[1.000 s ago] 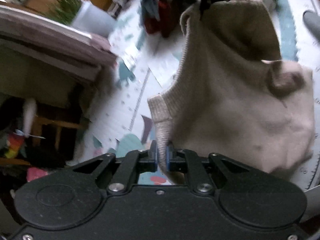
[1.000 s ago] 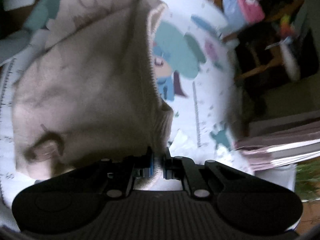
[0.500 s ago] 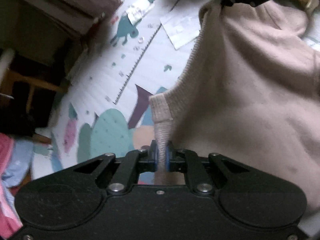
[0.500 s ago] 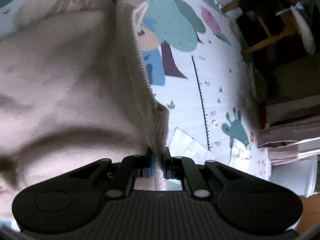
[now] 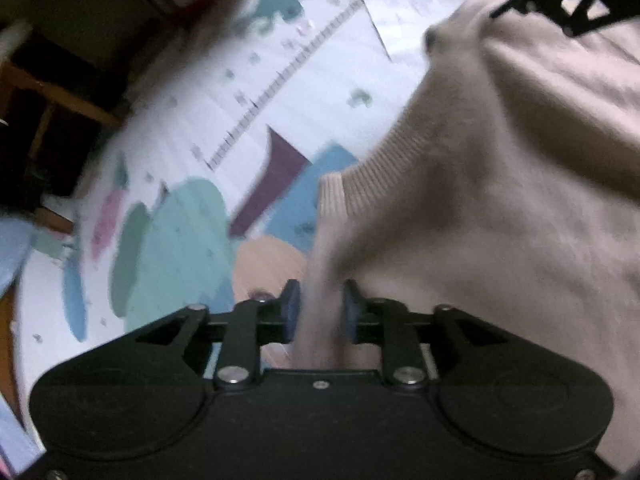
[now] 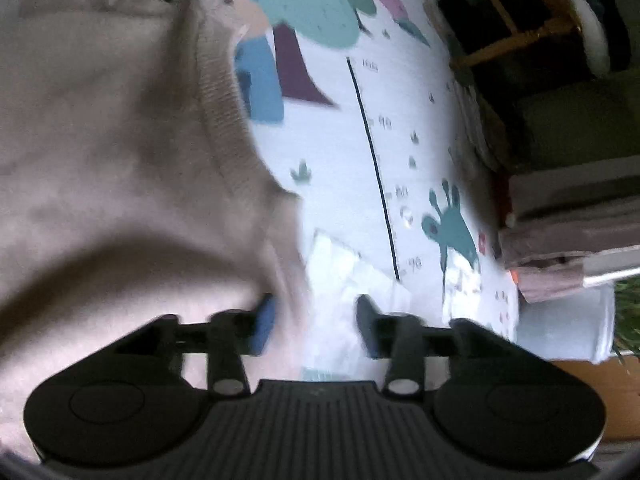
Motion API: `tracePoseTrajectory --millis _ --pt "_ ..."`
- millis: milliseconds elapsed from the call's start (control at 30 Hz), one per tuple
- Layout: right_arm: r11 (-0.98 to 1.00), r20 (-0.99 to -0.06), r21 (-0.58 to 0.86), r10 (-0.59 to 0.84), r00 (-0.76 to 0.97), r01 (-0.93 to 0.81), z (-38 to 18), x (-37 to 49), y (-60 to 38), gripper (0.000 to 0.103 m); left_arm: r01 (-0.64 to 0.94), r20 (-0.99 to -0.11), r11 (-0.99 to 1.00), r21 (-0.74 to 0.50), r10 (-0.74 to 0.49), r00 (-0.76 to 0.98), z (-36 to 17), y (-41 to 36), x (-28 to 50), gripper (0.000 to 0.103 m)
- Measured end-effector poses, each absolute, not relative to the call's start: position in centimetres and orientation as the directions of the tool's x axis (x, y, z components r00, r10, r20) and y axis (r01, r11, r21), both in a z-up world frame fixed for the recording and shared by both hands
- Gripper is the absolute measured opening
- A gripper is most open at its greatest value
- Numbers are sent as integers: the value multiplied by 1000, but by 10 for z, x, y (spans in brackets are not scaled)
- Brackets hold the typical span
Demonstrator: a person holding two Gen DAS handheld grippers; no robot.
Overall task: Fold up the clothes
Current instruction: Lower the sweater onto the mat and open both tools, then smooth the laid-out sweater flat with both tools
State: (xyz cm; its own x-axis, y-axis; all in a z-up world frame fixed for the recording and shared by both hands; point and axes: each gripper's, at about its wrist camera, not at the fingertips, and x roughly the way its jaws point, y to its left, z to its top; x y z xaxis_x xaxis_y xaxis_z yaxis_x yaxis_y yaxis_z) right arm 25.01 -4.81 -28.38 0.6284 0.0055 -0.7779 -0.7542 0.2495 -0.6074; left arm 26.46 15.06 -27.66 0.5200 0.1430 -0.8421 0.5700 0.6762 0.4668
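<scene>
Beige sweater between opening jaws; play mat

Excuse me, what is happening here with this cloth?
A person folds a beige knitted sweater over a colourful play mat. The left claw and the right claw have just been opening. The ribbed edge lies loose between the left fingers; beside the right claw's inner finger it is slipping free.
</scene>
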Motion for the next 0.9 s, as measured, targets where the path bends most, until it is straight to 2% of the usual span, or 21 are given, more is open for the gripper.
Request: tracePoseTrajectory --millis 67,100,267,367,567,767,833,900 --pt "279 -781 -597 12 624 -753 -281 248 -59 62 554 -851 705 444 137 507 -274 166 262 32" --pt "293 -783 -591 15 622 -752 -279 247 -64 63 533 -857 736 417 124 499 -270 180 262 35" --pt "370 -808 -510 104 580 -776 -257 222 -91 63 400 -896 869 291 101 433 -262 245 244 38" --pt "361 -827 -465 149 542 -808 -252 190 -106 61 278 -928 951 135 23 372 -265 288 218 42" --pt "598 -888 -230 193 417 -768 -254 151 -167 58 104 -952 986 -130 -154 266 -291 338 151 43" --pt "817 -890 -110 173 422 -566 -261 157 -235 58 79 -954 976 -204 -216 207 -314 327 112 43" --pt "814 -881 -123 173 440 -567 -266 159 -239 58 73 -954 977 -199 -210 214 -318 319 108 53" --pt "813 -879 -129 171 445 -568 -274 164 -235 57 48 -954 980 -191 -197 226 -317 315 112 53"
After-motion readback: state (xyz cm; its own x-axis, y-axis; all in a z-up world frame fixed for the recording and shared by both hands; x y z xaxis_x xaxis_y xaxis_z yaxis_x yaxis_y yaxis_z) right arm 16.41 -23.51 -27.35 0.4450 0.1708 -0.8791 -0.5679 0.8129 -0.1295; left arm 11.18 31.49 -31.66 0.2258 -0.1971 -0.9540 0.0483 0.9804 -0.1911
